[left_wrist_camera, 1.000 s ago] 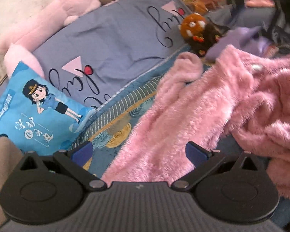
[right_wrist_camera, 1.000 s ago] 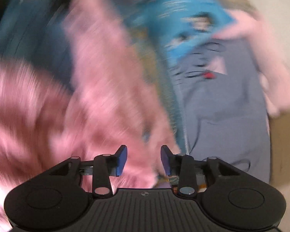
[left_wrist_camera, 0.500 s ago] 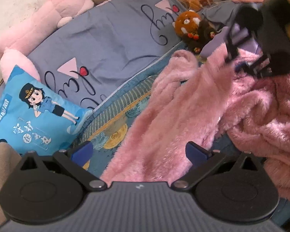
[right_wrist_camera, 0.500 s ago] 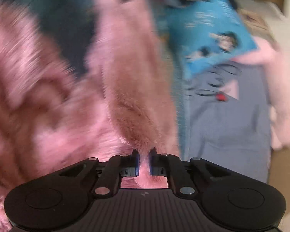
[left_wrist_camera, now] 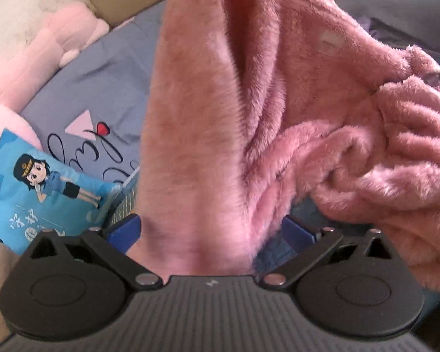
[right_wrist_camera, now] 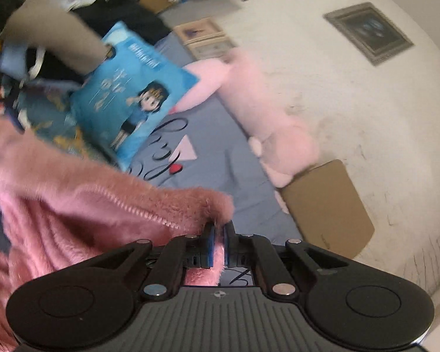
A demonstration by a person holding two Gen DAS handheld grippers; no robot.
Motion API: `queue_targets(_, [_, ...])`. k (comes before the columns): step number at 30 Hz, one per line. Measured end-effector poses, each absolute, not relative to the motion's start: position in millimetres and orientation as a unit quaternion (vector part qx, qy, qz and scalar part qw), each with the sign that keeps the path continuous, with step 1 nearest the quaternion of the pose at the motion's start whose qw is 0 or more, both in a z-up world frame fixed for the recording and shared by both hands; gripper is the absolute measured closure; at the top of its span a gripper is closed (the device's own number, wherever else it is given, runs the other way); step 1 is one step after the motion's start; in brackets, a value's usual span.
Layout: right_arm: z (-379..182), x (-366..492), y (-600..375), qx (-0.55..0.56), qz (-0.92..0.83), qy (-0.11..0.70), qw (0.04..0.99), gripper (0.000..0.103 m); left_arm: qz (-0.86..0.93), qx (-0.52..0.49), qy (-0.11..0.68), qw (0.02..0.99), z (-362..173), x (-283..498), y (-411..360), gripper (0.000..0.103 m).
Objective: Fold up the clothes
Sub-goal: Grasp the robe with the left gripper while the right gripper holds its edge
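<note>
**Pink fleece garment pinched at its edge by the right gripper**

Pink fleece garment hangs in a raised fold over the grey-blue bedsheet, its zip edge running up to the right gripper, whose blue pads are clamped tight on the fabric. In the left wrist view the same fleece drapes down between the widely spread fingers of the left gripper, which grip nothing. A blue cartoon pillow and pink plush toy lie nearby.
</note>
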State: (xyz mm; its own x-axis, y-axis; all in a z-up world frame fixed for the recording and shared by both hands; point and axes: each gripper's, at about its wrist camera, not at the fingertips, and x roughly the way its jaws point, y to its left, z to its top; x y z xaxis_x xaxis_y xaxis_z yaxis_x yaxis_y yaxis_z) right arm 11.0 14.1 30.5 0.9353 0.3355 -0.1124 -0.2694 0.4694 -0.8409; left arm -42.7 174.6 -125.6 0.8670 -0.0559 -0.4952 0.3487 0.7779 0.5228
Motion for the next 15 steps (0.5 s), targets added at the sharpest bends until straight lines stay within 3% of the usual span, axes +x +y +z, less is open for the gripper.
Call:
queue_targets(8, [63.6,-21.1,-1.0,-0.429,0.139,-0.080,0.889,0.103,-0.096,0.274,0.221,0.931,-118.3,-47.8,174.7,0.000])
queue_targets(13, [49.9,-18.0,-4.3,-0.458,0.168,-0.024,0.872,0.103,-0.097,0.268,0.241,0.928,-126.2,-44.0,164.8,0.000])
queue_targets(15, [23.0,-13.5,-4.8,-0.485,0.198,0.012,0.852,0.096,-0.096,0.280,0.255,0.921,-133.4,-41.8,161.6,0.000])
